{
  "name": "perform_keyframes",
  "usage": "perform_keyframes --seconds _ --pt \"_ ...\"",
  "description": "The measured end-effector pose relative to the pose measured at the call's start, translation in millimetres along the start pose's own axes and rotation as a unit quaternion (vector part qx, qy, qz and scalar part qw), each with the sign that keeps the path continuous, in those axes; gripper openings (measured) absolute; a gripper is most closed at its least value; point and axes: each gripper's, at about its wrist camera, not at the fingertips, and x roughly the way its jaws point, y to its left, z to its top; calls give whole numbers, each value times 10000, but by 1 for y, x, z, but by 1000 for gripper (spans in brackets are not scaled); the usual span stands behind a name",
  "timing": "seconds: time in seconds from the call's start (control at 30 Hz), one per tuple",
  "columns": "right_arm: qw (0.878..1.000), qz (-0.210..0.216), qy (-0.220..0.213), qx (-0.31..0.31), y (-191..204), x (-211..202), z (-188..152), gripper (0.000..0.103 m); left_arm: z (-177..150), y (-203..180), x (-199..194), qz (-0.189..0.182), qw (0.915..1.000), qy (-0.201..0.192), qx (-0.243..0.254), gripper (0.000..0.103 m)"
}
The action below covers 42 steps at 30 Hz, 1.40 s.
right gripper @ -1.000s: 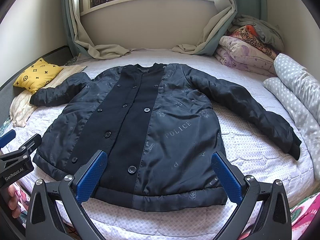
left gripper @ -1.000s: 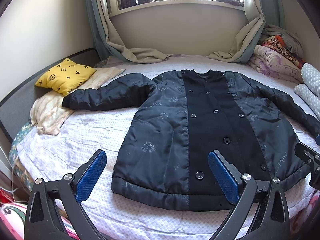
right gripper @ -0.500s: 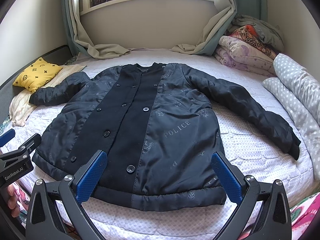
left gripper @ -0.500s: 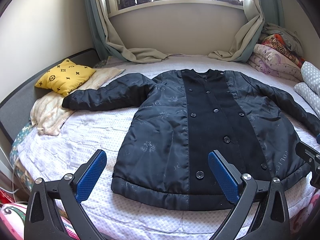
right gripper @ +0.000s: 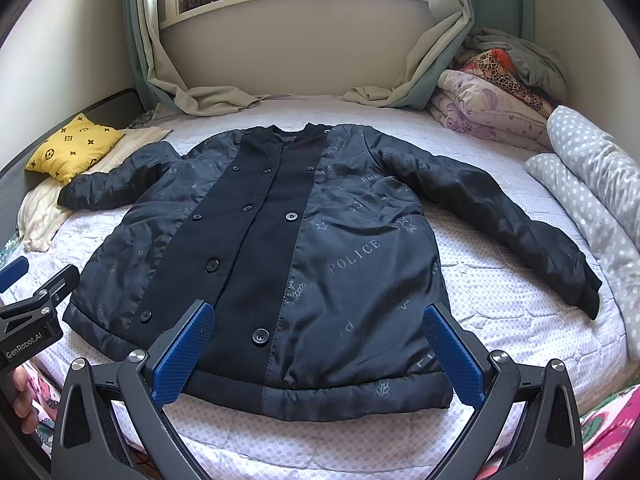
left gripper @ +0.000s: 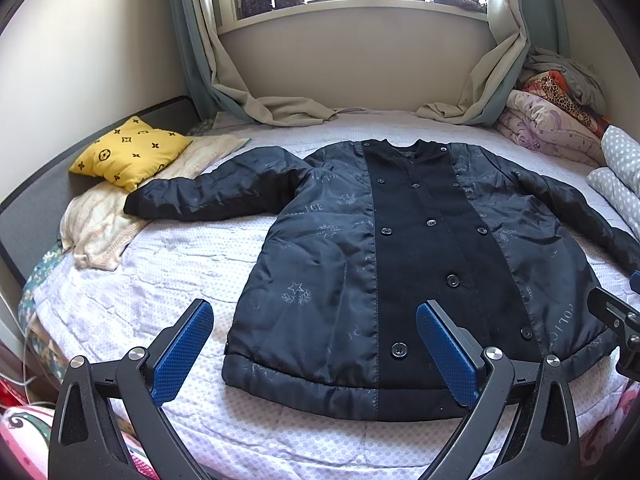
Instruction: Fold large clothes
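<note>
A large dark navy jacket (left gripper: 400, 248) with a black button panel lies flat and face up on the bed, both sleeves spread out; it also shows in the right wrist view (right gripper: 304, 248). My left gripper (left gripper: 314, 350) is open and empty, hovering above the jacket's hem at its left part. My right gripper (right gripper: 318, 354) is open and empty, above the hem at its right part. Each gripper shows at the edge of the other's view: the right one (left gripper: 616, 328), the left one (right gripper: 32, 300).
The bed (left gripper: 160, 280) has a white quilted cover. A yellow pillow (left gripper: 130, 152) and a cream blanket (left gripper: 100, 224) lie at the left. Folded quilts (right gripper: 492, 96) and a dotted grey roll (right gripper: 592, 184) lie at the right. Curtains (left gripper: 280, 104) drape onto the bed's far edge.
Both grippers have crept slightly forward toward the jacket's hem; both stay open. The jacket has not moved.
</note>
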Motion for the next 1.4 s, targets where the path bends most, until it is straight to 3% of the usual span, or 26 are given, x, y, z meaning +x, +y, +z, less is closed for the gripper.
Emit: perform_keyframes --seconds 0.53,0.83,1.03,1.2,1.4 --pt "9999 -30 96 -33 -1 6 0 103 4 6 -4 -69 9999 -4 -124 103" --pt "9999 39 109 -88 2 6 8 103 19 24 -2 339 9991 -51 -260 103" --pt "9991 -185 -93 -360 7 1 30 103 37 43 7 631 9975 -6 -313 103" --pt "9984 44 -166 -545 8 8 72 103 61 67 23 686 9964 90 -489 103" --pt "9967 235 -361 -688 17 29 107 103 77 101 58 536 9933 510 -891 103"
